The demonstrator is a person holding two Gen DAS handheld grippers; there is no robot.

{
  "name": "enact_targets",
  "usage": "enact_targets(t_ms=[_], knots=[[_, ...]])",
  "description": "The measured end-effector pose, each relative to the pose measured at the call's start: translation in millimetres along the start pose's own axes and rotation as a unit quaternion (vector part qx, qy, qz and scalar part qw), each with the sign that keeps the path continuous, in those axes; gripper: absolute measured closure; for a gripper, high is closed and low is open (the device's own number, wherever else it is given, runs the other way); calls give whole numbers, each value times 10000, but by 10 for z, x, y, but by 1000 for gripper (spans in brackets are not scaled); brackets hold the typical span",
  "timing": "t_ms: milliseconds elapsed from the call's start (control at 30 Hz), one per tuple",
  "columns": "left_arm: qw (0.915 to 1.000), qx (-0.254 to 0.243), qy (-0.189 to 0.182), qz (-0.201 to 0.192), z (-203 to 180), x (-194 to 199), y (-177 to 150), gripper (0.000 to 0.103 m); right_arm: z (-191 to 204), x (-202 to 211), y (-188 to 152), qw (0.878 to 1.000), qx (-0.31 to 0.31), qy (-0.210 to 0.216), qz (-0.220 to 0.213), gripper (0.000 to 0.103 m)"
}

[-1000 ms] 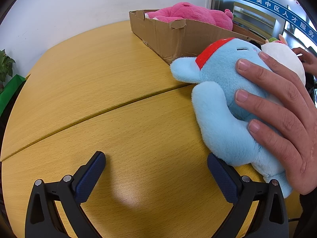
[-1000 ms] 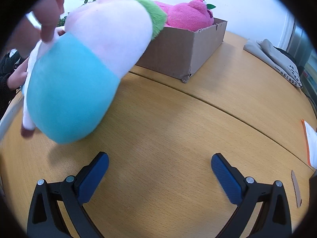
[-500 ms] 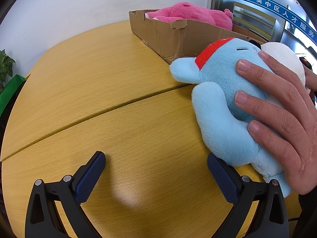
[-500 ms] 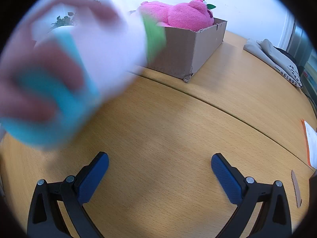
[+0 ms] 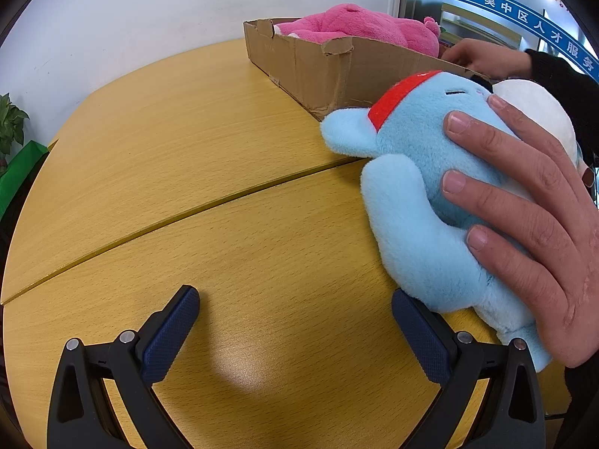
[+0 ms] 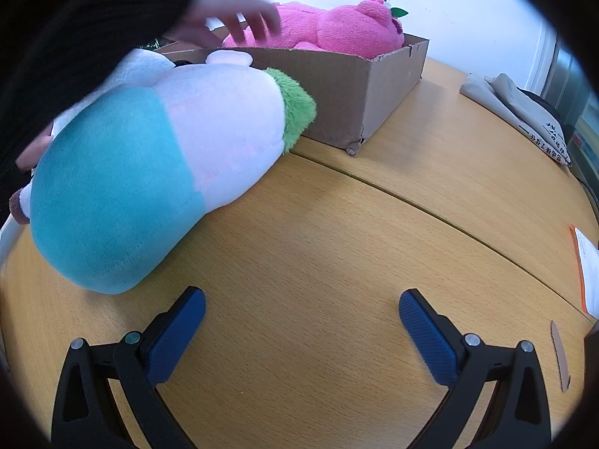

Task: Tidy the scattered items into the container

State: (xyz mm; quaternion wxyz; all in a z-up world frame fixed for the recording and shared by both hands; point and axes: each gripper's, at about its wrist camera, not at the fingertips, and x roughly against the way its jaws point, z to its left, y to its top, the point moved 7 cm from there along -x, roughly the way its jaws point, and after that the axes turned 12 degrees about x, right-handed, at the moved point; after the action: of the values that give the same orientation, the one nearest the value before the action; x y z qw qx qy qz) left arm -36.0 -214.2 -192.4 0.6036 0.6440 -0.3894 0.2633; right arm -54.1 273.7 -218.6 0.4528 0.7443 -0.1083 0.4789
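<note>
A cardboard box (image 5: 307,71) stands on the wooden table with a pink plush (image 5: 355,26) in it; both show in the right wrist view too, box (image 6: 359,89), pink plush (image 6: 337,30). A light-blue plush with a red band (image 5: 423,202) lies right of my open, empty left gripper (image 5: 295,318), pressed down by a bare hand (image 5: 531,202). A teal, pink and green plush (image 6: 149,172) lies on the table left of my open, empty right gripper (image 6: 301,318). A hand (image 6: 232,18) reaches over the box.
A white plush (image 5: 535,112) lies behind the blue one. A folded grey bag (image 6: 520,112) lies at the far right of the table, papers (image 6: 587,277) at the right edge. A green plant (image 5: 11,127) stands beyond the left edge.
The teal and pink plush, held in the air a second ago, now lies on the table. The hand that held it has moved to the box. Both grippers stay still.
</note>
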Motion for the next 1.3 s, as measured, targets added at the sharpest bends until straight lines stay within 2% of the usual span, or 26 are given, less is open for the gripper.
enact_targets(t_ms=[1300], knots=[[10000, -3, 4, -5, -5, 51, -45, 0, -40, -24, 18, 10000, 9, 9, 0, 0]])
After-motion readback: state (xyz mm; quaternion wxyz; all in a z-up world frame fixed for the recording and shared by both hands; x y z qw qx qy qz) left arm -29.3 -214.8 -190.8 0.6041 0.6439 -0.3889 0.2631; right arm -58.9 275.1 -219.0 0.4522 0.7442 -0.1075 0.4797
